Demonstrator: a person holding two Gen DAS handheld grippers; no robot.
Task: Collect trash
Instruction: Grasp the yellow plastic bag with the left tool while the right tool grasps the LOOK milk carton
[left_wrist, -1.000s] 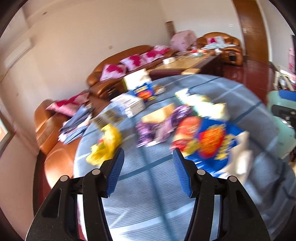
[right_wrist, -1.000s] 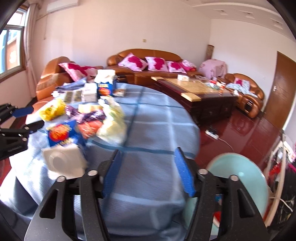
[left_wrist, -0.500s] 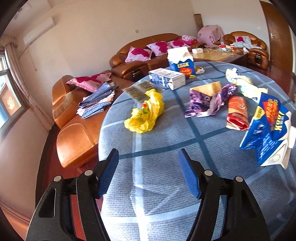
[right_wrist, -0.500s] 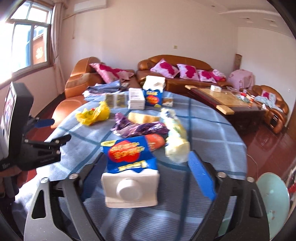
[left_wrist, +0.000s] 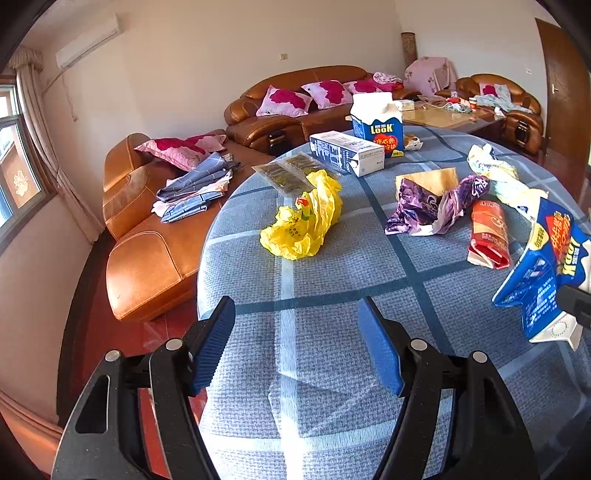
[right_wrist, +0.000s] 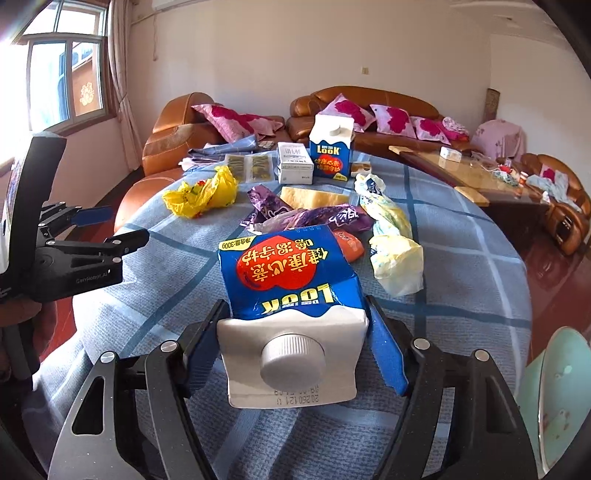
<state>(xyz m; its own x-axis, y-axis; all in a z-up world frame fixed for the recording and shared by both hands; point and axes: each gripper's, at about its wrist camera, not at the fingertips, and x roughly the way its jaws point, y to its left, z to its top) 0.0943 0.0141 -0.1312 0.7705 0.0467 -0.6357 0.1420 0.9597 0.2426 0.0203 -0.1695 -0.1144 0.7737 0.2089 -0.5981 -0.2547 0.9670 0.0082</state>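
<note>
A round table under a blue checked cloth (left_wrist: 332, 350) holds litter. A crushed blue milk carton (right_wrist: 288, 266) lies cap-first between the pads of my right gripper (right_wrist: 295, 302). The jaws are closing and both pads meet its sides. The same carton (left_wrist: 543, 266) shows at the right edge of the left wrist view. My left gripper (left_wrist: 295, 301) is open over bare cloth near the table's edge, with nothing between its fingers. It also shows as the left gripper (right_wrist: 118, 225) beside the table. Ahead of it lie a yellow bag (left_wrist: 306, 225), a purple wrapper (left_wrist: 424, 210) and a red packet (left_wrist: 489, 236).
At the far side stand an upright blue carton (right_wrist: 330, 151) and a white box (right_wrist: 295, 162). A pale yellow bag (right_wrist: 391, 236) lies right of the held carton. Brown sofas (left_wrist: 147, 266) ring the table's far-left side; a pale green round object (right_wrist: 557, 387) sits low right.
My right gripper came up to the blue carton, spread wide and then closed in around its top. The left wrist view swung left toward the yellow bag and the left jaws widened slightly.
</note>
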